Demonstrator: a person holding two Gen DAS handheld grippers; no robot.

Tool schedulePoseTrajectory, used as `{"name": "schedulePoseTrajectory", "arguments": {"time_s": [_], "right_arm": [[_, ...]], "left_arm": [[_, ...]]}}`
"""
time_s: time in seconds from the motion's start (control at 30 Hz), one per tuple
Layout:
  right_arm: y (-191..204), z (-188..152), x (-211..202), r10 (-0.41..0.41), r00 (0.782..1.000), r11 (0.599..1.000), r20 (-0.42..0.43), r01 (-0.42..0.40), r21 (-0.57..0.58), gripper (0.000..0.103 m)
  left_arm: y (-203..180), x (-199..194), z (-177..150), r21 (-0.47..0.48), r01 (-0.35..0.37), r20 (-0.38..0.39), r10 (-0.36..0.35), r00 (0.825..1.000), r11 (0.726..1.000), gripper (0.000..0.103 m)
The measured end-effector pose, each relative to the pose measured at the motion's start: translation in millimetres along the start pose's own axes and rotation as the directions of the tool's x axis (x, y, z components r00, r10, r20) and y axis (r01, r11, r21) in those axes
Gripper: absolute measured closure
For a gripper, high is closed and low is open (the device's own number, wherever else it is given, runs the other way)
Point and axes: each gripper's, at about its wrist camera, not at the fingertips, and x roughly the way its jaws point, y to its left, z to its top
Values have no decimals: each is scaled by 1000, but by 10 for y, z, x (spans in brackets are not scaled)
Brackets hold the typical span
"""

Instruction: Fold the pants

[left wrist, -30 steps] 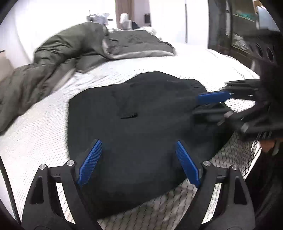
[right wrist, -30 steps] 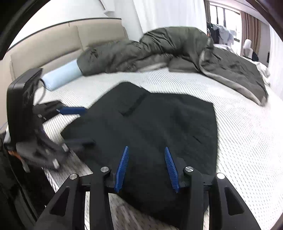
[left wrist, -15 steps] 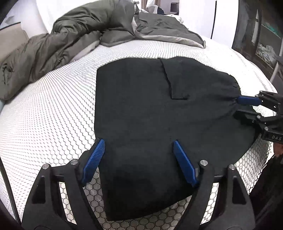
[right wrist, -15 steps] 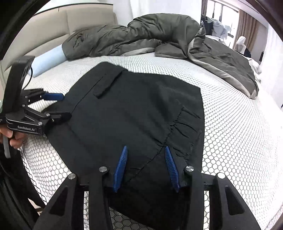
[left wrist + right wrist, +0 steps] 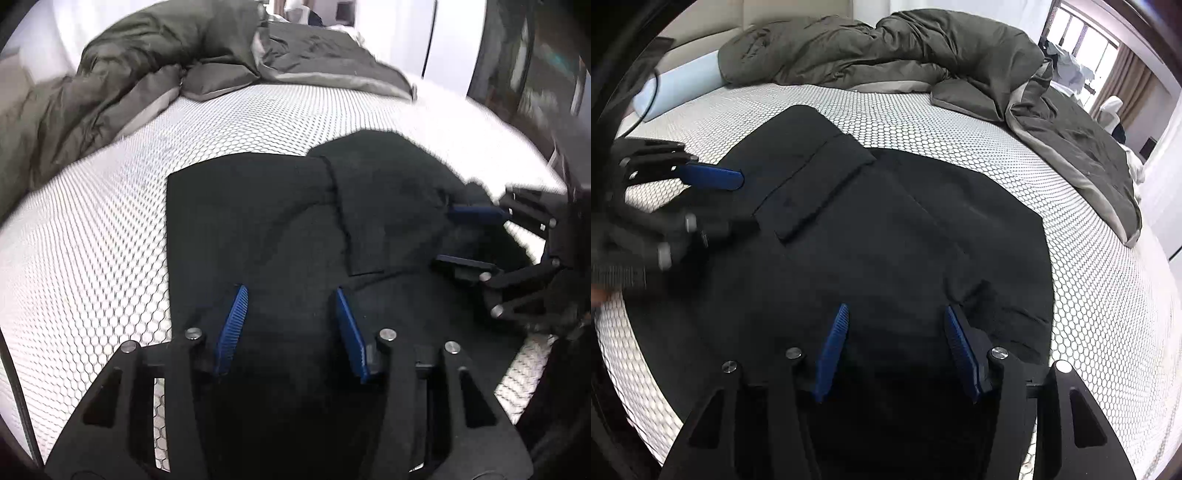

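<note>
Both jaws parted | black pants (image 5: 894, 229) flat beneath, between the pads

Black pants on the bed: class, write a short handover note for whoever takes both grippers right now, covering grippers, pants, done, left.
Left gripper: jaws apart, just been closing, over the near edge of the black fabric pants; no grip visible.
Right gripper: jaws apart, just been opening, cloth below, nothing clamped.
Pants: lying on the white honeycomb-patterned mattress, mostly flat, pocket flap up, a few wrinkles by the right gripper.
Done: pants laid out.
Left: grasp the edge with both grippers, fold over, smooth.
</note>
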Motion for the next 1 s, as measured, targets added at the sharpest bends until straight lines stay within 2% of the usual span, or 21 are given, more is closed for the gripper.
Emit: {"name": "schedulePoseTrajectory", "arguments": {"time_s": [0.07,0.13,0.23,0.3,0.37,0.43,0.5,0.63,0.73,0.83,0.87,0.93,1.0], "right_arm": [[-129,-68,-129,25,1000,999,19,-25,29,49],[-197,-170,-232,28,999,999,43,-30,41,49],[-160,-235,-219,-25,999,999,45,24,22,49],[-147,-232,-241,-31,998,999,45,30,26,49],[-209,-170,-357,28,997,996,77,-34,79,49],[-291,-77,-468,76,988,986,135,-95,136,49],[-300,96,-471,75,986,984,150,-98,151,49],[-104,494,-100,50,997,996,56,-54,76,49],[41,565,345,10,995,1000,-100,-11,-14,49],[-145,461,312,20,993,999,-113,-16,39,49],[-221,414,272,15,993,999,-116,-9,51,49],[-367,251,139,78,994,995,-82,-72,74,50],[-378,139,85,71,995,996,-67,-67,65,50]], "left_arm": [[132,-37,-28,-45,-77,1,77,997,996,57],[185,9,-56,-55,-91,-8,91,996,994,57],[124,9,-70,-29,-132,-4,132,991,991,57],[123,-57,-48,-35,-150,-1,150,989,988,57],[72,-218,3,-52,-155,36,157,987,987,57],[0,-307,131,-28,-127,94,129,987,992,57],[-77,-201,278,16,-130,81,128,988,991,57],[-89,211,505,38,-139,14,139,990,990,57],[10,463,535,26,-98,-40,99,994,995,55],[134,449,513,-9,-56,-28,56,998,998,53],[159,444,501,-15,-60,-27,60,998,998,52],[213,456,485,-34,-63,-25,62,998,997,50],[232,455,475,-43,-80,-20,80,997,996,48]]}}
